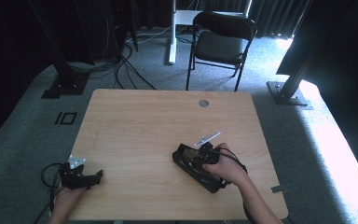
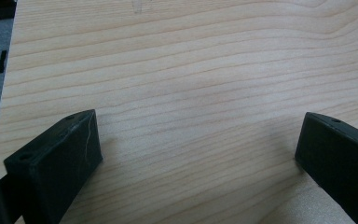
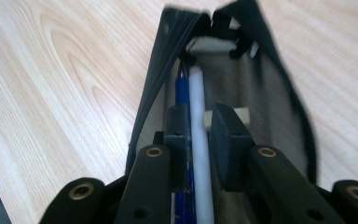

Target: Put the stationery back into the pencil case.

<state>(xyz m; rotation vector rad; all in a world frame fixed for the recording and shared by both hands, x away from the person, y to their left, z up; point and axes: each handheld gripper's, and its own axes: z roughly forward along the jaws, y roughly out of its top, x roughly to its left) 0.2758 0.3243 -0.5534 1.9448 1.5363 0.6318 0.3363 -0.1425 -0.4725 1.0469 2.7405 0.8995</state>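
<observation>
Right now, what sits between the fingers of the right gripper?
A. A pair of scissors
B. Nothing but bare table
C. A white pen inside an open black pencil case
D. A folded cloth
C: in the right gripper view the right gripper has its fingers closed on a white pen, beside a blue pen, inside the open black pencil case lying on the table.

White pen [image 3: 200,140], blue pen [image 3: 182,93], black pouch [image 3: 270,84], light wood-grain table [image 3: 65,84].
</observation>
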